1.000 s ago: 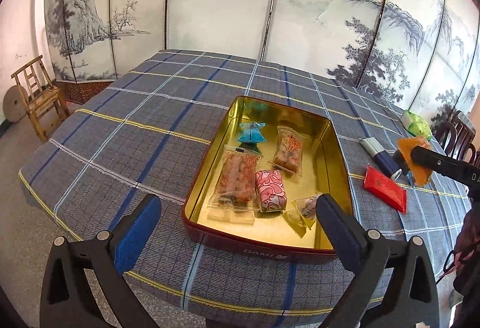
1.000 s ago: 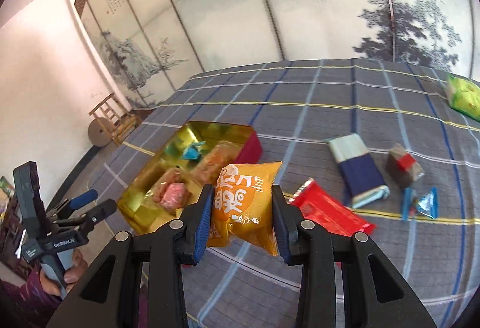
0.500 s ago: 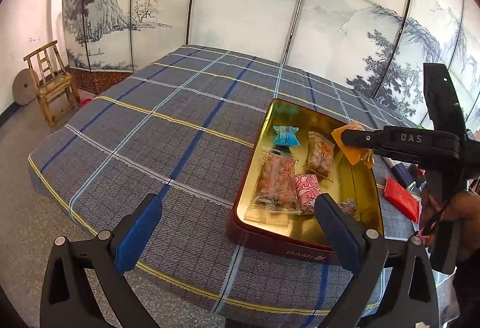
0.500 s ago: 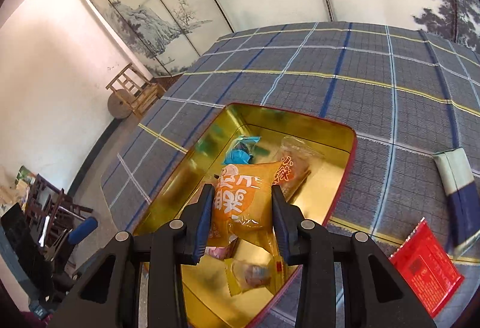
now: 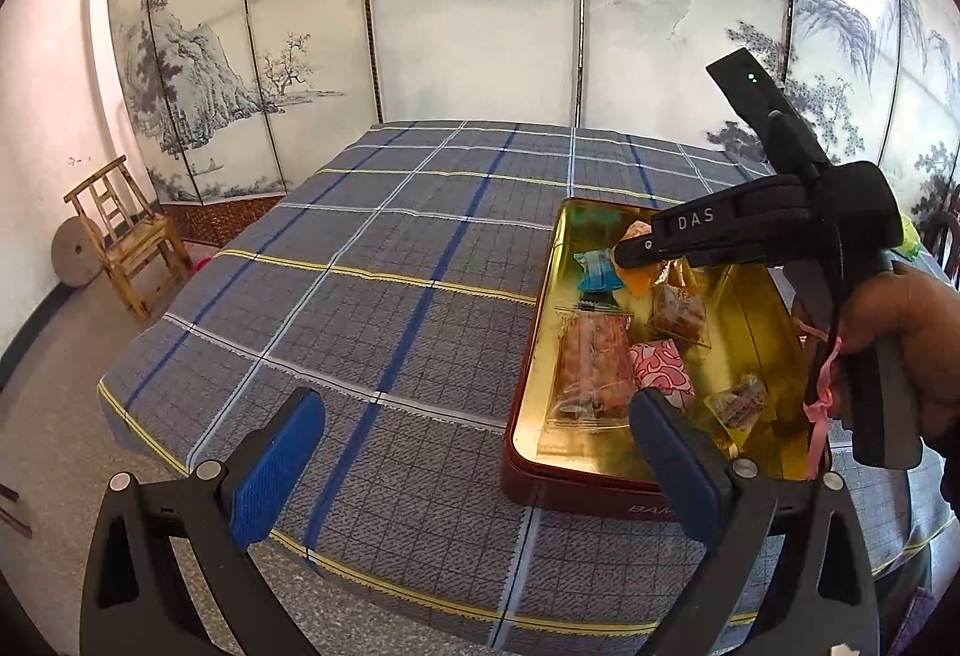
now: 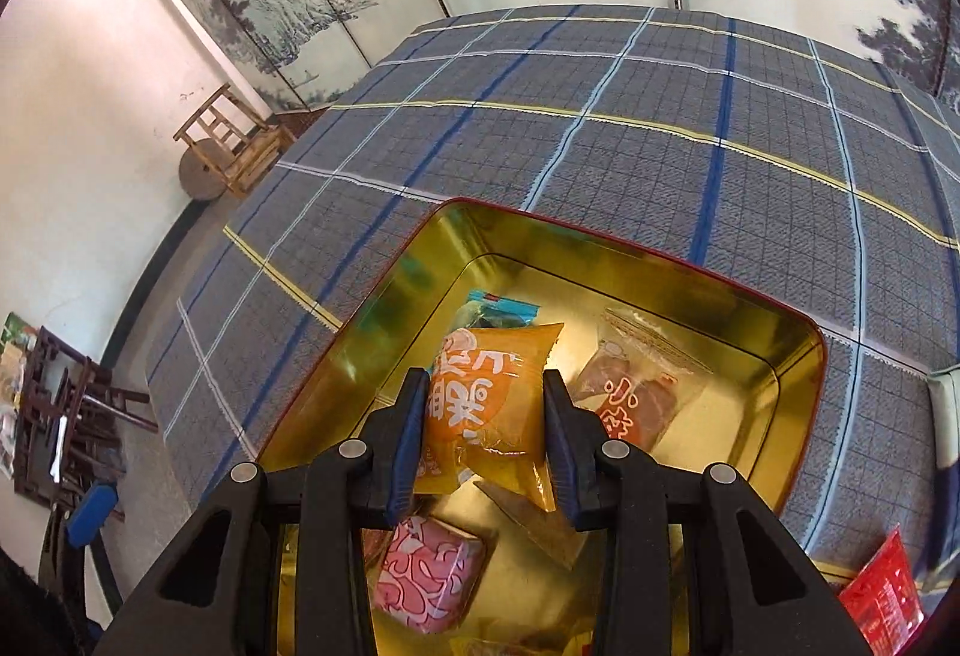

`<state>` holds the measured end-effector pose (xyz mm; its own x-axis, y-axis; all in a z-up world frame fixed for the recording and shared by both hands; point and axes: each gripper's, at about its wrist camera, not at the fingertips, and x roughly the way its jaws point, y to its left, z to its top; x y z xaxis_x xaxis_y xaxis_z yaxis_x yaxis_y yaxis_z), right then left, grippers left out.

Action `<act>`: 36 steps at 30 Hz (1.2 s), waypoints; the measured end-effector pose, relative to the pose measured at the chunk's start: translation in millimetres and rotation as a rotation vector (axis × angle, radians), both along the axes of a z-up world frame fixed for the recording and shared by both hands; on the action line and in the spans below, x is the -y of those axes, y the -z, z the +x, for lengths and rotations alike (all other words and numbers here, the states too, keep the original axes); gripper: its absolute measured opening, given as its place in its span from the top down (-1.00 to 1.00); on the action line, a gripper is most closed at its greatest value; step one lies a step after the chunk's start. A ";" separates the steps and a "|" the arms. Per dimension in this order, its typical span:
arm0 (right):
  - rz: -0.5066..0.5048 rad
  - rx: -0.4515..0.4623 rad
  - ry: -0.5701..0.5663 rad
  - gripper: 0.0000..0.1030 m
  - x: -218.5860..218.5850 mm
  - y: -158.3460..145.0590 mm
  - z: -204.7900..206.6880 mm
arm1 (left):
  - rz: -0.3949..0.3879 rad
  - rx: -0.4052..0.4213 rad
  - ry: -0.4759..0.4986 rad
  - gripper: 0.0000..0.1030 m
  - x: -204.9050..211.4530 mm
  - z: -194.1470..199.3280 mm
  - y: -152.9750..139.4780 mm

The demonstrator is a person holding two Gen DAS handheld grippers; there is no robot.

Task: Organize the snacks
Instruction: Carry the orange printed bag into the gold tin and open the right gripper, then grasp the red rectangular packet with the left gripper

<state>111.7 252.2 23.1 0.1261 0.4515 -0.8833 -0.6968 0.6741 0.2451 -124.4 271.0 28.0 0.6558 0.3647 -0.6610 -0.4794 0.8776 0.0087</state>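
Observation:
A gold tin with a red outside [image 5: 543, 338] [image 6: 774, 308] stands on the plaid tablecloth and holds several wrapped snacks. My right gripper [image 6: 483, 428] [image 5: 630, 254] is shut on an orange snack packet [image 6: 486, 404] and holds it inside the tin, above its far half. Under it lie a blue candy [image 5: 597, 269] [image 6: 501, 305], a clear packet of brown snack [image 6: 639, 401] and a pink patterned packet [image 6: 429, 575] [image 5: 660, 365]. My left gripper [image 5: 474, 467] is open and empty, low over the table's near edge, left of the tin.
A red packet [image 6: 885, 599] lies on the cloth to the right of the tin. A wooden chair [image 5: 123, 236] and a round stone stand on the floor at the left. Painted folding screens [image 5: 480, 14] stand behind the table.
My right gripper has carried the orange packet from above the cloth near the red packet leftward to inside the tin. My left gripper has drifted left, still open.

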 end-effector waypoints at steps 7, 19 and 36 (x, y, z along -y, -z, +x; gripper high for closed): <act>-0.023 0.005 0.003 0.26 -9.9 6.3 6.5 | -0.006 -0.019 0.003 -0.95 -2.3 4.4 6.6; -0.012 0.000 0.003 0.23 -13.3 6.8 8.6 | 0.002 -0.030 -0.005 -0.95 -2.7 6.1 12.0; 0.246 0.083 0.041 0.07 84.3 -40.7 -28.1 | 0.046 -0.036 0.035 -0.95 19.9 5.9 -1.6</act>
